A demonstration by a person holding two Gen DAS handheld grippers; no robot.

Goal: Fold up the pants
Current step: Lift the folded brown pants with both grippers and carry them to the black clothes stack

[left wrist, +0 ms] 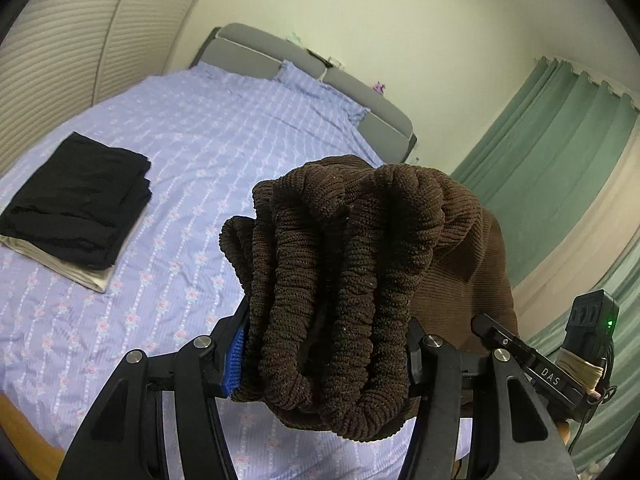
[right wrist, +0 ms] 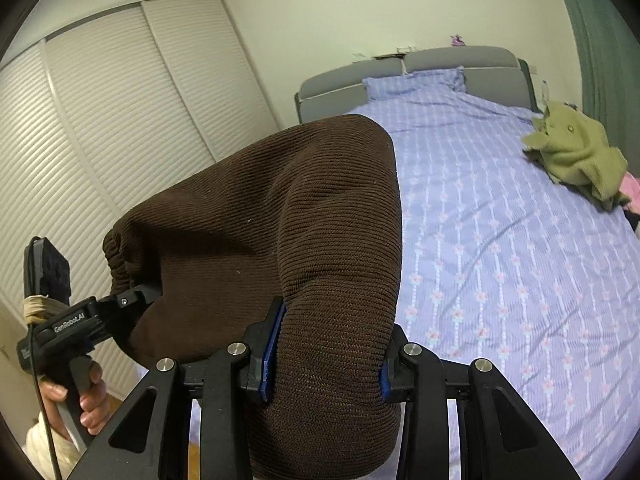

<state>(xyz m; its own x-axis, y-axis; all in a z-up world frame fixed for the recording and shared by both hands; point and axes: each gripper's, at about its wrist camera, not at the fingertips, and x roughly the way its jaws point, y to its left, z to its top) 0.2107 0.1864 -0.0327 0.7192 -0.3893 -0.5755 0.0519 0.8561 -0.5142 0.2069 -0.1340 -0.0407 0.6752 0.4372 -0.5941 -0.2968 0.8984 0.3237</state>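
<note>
Left wrist view: your bed fills the frame, lilac floral sheet, grey headboard against the wall, green curtain off to the right. Louvred closet doors show in the right wrist view. The brown corduroy pants hang in the air above the sheet, strung between both your tools. Left tongs pinch the bunched elastic waistband, gathered in thick ridges between the blue pads. Right tongs are clamped on a smoother fold of the same pants; which part of the garment that is, hard to tell at this range. A folded stack sits on the left side of the bed: black garment on top of a cream one. A crumpled green garment lies near the far right edge of the mattress, something pink just beside it.
</note>
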